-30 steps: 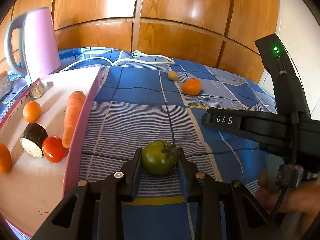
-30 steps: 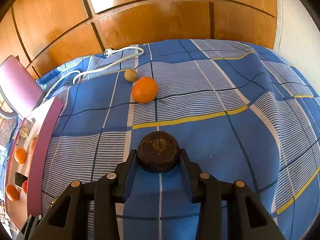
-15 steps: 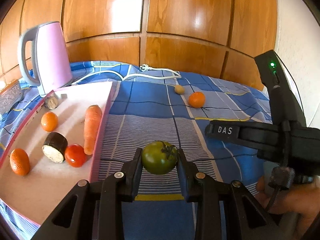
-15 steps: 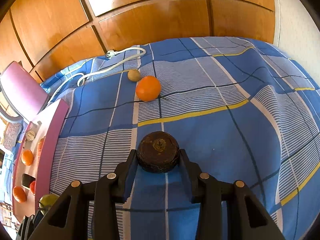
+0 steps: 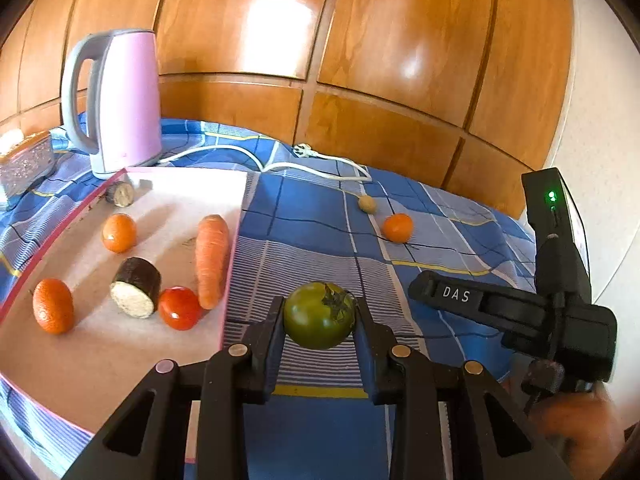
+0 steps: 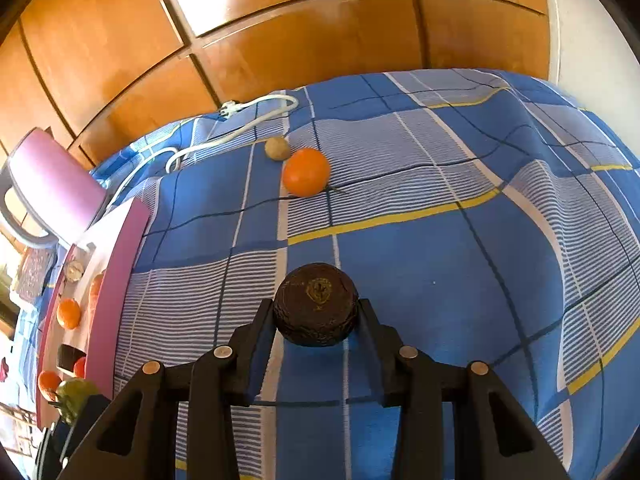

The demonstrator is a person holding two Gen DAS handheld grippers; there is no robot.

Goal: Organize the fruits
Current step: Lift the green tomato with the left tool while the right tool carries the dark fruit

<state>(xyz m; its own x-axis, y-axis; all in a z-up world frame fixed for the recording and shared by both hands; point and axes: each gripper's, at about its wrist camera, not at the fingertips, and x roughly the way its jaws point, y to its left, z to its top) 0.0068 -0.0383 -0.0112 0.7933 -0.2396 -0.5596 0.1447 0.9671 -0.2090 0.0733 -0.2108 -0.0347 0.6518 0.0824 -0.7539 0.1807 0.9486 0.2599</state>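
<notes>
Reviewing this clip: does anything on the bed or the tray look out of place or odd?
Mostly tidy. An orange and a small tan ball-like fruit lie loose on the blue checked bedspread, away from the pink tray. The tray also holds a carrot and an aubergine chunk, which are not fruit.

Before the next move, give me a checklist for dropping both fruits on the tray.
1. Left tongs clamp the green tomato: ok.
2. Right tongs clamp the dark fruit: ok.
3. Bare spot on tray: ok, near corner free.
4. Tomato over tray: not ok, it hangs over the cloth.
5. Loose fruit left: not ok, orange and small round fruit lie on cloth.
</notes>
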